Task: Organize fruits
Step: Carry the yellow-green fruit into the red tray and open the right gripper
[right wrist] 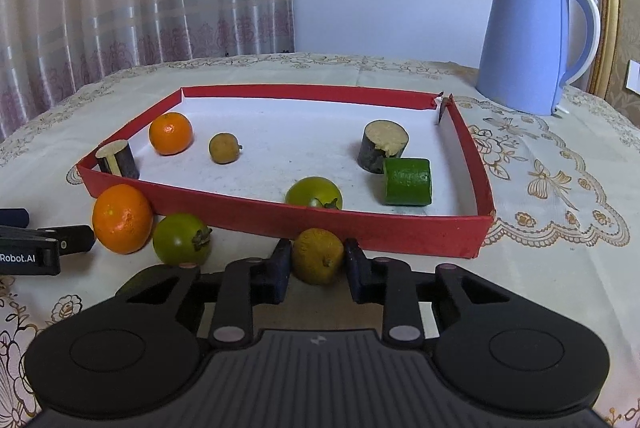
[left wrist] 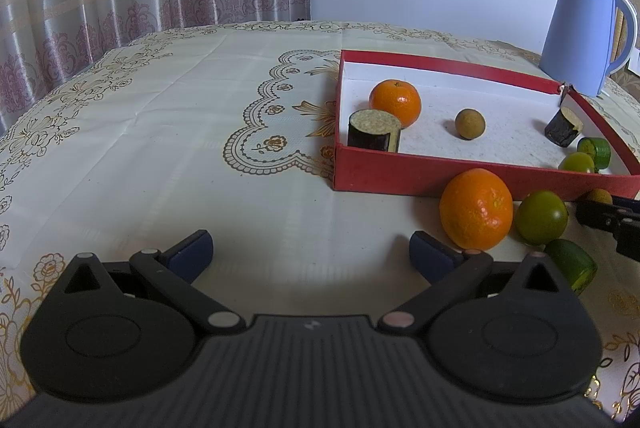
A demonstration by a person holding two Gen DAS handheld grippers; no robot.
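The right gripper (right wrist: pixel 317 262) is clenched on a small brown-yellow fruit (right wrist: pixel 318 255), probably a longan: its two blue pads (right wrist: pixel 279 264) press the fruit's left and right sides. The fruit is nearly round, so it has no clear long axis; its small stem nub faces toward the camera and slightly down. It sits on the tablecloth (right wrist: pixel 540 268), just in front of the near wall of the red tray (right wrist: pixel 400 228), between the fingertips rather than deep in the jaws.

The left gripper (left wrist: pixel 311 255) is released, its blue fingers (left wrist: pixel 192 252) spread wide over bare cloth with nothing between them. Just beyond its right finger lies a large orange (left wrist: pixel 477 209), beside a green persimmon (left wrist: pixel 541 217), both against the outside of the tray's near wall. A cut green piece (left wrist: pixel 573 265) lies nearer, to the right.

Inside the tray, on its white floor, are a smaller orange (right wrist: pixel 171 133) and a dark-skinned cut cylinder (right wrist: pixel 118 158) in the left corner, a second longan (right wrist: pixel 224 147) near them, another green persimmon (right wrist: pixel 314 192) by the near wall, and toward the right a second dark cylinder (right wrist: pixel 385 145) touching a green cut piece (right wrist: pixel 407 182).

A blue kettle (right wrist: pixel 528 40) stands behind the tray's far right corner.
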